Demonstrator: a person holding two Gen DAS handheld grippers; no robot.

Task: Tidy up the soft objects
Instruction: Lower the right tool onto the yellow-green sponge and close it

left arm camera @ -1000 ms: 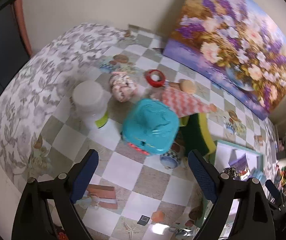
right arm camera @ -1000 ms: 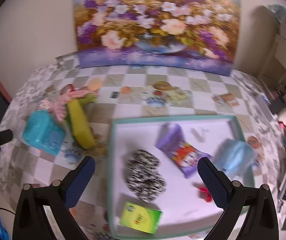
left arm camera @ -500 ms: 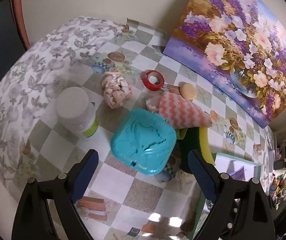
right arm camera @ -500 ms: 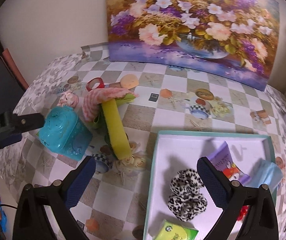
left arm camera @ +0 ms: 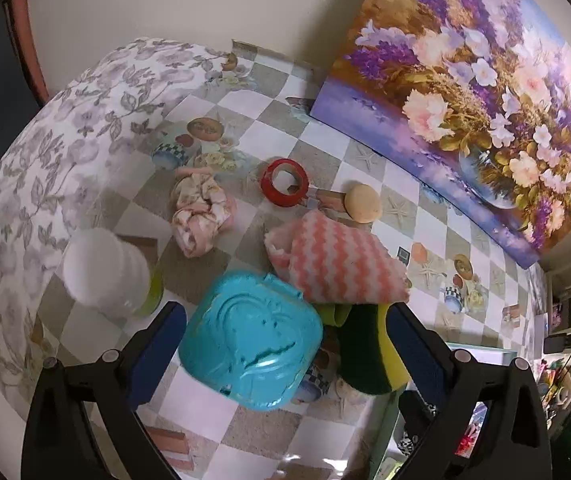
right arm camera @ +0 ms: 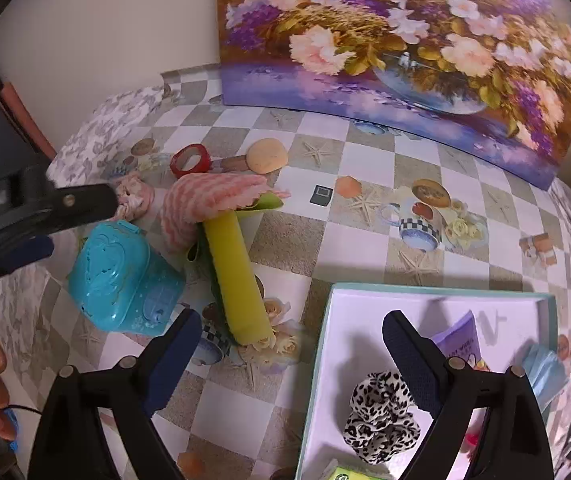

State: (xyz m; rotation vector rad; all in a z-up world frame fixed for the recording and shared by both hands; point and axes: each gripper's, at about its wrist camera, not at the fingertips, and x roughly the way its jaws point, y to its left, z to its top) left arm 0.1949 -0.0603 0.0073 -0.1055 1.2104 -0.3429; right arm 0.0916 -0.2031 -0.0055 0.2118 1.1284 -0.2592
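Note:
My left gripper (left arm camera: 285, 340) is open and empty, its fingers either side of a turquoise plastic box (left arm camera: 251, 338). Beyond it lie a pink-and-white zigzag cloth (left arm camera: 337, 264), a yellow-green sponge (left arm camera: 373, 352) and a pink floral scrunchie (left arm camera: 201, 212). My right gripper (right arm camera: 289, 352) is open and empty, over the table between the sponge (right arm camera: 237, 280) and a white tray (right arm camera: 369, 304). The tray holds a leopard scrunchie (right arm camera: 381, 416), a purple packet (right arm camera: 461, 340) and a blue mask (right arm camera: 545, 372). The left gripper (right arm camera: 45, 220) shows at the left of the right wrist view.
A white jar (left arm camera: 105, 272) stands left of the box. A red tape ring (left arm camera: 285, 182) and a tan round puff (left arm camera: 363, 202) lie behind the cloth. A flower painting (left arm camera: 465, 92) leans on the wall. The table's left edge (left arm camera: 13, 208) curves down.
The left gripper has come in closer over the turquoise box. The right gripper has swung left from over the tray toward the sponge and cloth pile.

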